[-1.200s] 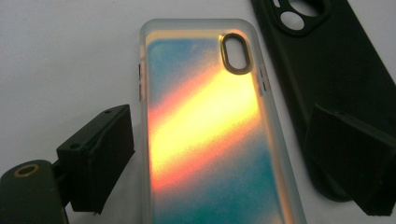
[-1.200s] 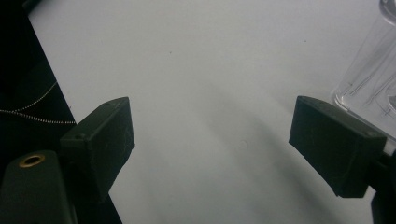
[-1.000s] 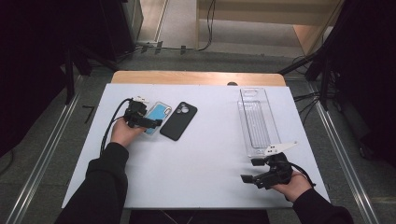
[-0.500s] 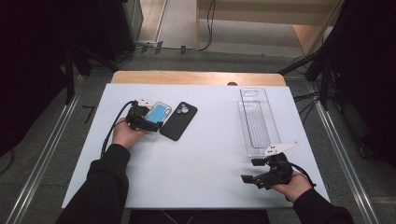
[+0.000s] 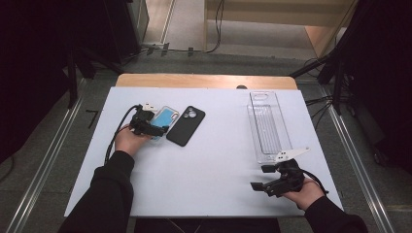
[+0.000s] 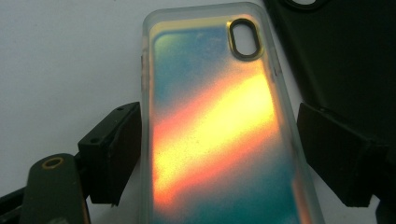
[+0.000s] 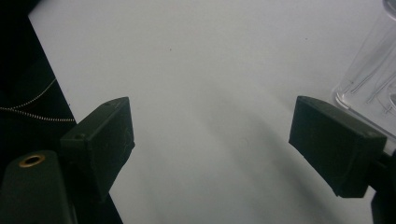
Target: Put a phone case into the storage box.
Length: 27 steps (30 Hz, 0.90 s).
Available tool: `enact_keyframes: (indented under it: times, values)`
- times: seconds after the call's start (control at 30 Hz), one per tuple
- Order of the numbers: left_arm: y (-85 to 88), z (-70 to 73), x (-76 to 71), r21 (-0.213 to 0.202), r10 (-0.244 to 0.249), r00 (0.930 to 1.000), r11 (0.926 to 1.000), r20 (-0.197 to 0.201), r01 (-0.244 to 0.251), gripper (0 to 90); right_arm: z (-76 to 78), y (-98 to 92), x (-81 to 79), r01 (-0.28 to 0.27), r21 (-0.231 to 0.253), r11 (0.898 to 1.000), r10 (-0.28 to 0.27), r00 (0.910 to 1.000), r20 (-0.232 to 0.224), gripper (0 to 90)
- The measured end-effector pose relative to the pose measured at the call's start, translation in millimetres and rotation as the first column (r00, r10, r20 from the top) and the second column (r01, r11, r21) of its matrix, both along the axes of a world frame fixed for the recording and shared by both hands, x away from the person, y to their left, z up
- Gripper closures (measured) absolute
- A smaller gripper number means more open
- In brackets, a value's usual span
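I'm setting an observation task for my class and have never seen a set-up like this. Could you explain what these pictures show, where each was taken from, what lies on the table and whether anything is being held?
There is no robot here: a person holds a hand tool with two black jaws, called a gripper, in each hand. The high view looks down on a white table. The other two pictures come from cameras riding on each gripper.

On the table lie a translucent phone case with a blue and orange shimmer, a black phone case beside it, and a long clear plastic tray.

The left gripper has its jaws open on either side of the shimmering case, not yet squeezing it. The right gripper is open with bare table between its jaws, near the tray's end.
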<state>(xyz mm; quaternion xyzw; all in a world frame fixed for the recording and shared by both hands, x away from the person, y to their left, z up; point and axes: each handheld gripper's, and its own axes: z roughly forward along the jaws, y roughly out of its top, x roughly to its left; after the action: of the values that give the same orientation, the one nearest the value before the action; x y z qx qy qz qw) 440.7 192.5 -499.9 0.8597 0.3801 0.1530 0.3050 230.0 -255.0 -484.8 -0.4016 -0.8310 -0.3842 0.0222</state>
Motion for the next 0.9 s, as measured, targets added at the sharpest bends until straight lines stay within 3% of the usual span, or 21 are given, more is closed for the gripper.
enact_keyframes:
  times: [0.1,0.4,0.63,0.9]
  values:
    - [2.5,2.7,0.5,-0.026,0.008,0.9997,0.9996,-0.024,-0.009,17.1,-0.3,0.0,0.0,-0.003,-0.004,1.0,0.003,1.0,-0.001,12.1]
    - [11.9,27.4,-2.7,-0.094,0.04,0.9985,0.9946,-0.037,-0.043,17.0,0.3,0.4,-0.1,-0.005,0.001,1.0,0.005,1.0,0.0,12.1]
    - [12.3,46.6,-11.6,-0.144,0.028,0.9983,0.989,-0.051,-0.035,17.0,0.6,0.7,0.0,-0.005,0.004,1.0,0.005,1.0,0.0,12.1]
    - [5.9,58.7,-21.4,-0.175,0.001,0.9965,0.9844,-0.083,-0.015,17.0,0.5,-0.1,0.6,-0.002,0.0,1.0,0.002,1.0,0.005,12.2]
